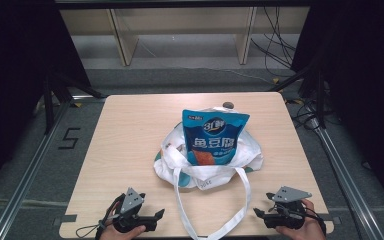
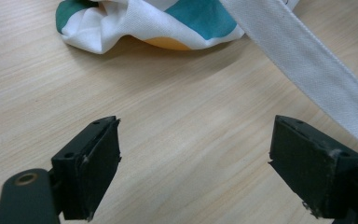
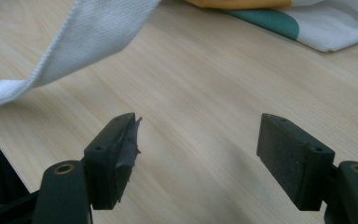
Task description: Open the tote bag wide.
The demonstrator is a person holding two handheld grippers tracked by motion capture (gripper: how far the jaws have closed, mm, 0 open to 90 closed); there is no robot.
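Note:
A white cloth bag (image 1: 207, 167) with teal and orange patches lies crumpled at the middle of the wooden table (image 1: 130, 130). A blue snack pouch (image 1: 213, 137) stands upright in it. The bag's long white strap (image 1: 240, 210) loops down to the table's front edge. Left of the strap, near the front edge, my left gripper (image 1: 158, 216) is open and empty. My right gripper (image 1: 256, 214) is right of the strap, also open and empty. In the left gripper view the jaws of that gripper (image 2: 196, 135) stand wide over bare wood, short of the bag (image 2: 135, 18) and strap (image 2: 307, 65). The right gripper (image 3: 198, 128) is likewise clear of the strap (image 3: 84, 37).
A small dark round thing (image 1: 228, 104) lies at the table's far edge behind the pouch. Beyond the table stand a pale wooden shelf frame (image 1: 180, 30) and loose cables (image 1: 275, 45). Metal rails (image 1: 25, 175) run along both sides on the floor.

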